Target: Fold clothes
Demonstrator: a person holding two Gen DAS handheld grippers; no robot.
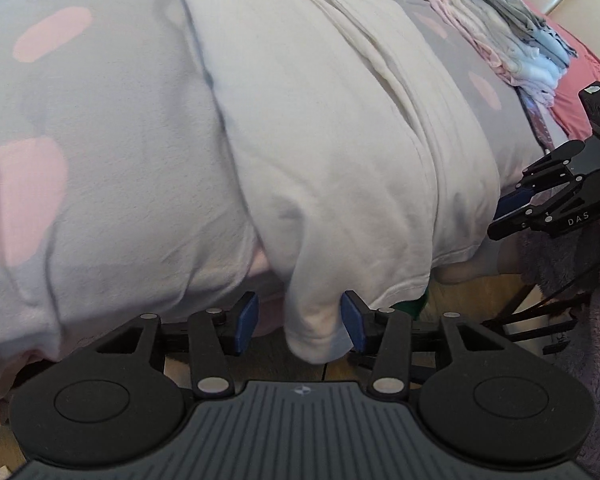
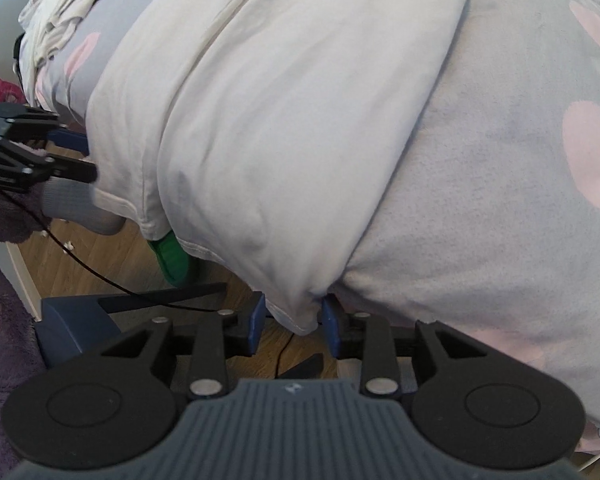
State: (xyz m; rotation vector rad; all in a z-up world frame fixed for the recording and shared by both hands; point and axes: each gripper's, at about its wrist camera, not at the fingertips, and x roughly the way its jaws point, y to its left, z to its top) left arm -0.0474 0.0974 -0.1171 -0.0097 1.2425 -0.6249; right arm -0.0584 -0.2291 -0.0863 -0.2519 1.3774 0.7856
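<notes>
Both tools (image 1: 300,322) (image 2: 294,322) stand parted around the cream garment's (image 1: 320,140) overhanging corners.

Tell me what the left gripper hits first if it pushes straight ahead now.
Probably the white garment: its hanging corner already sits between the left gripper's open pads, with the spotted bedcover just behind.

Home bedroom: bed (image 1: 100,152), folded clothes (image 1: 512,36)
</notes>
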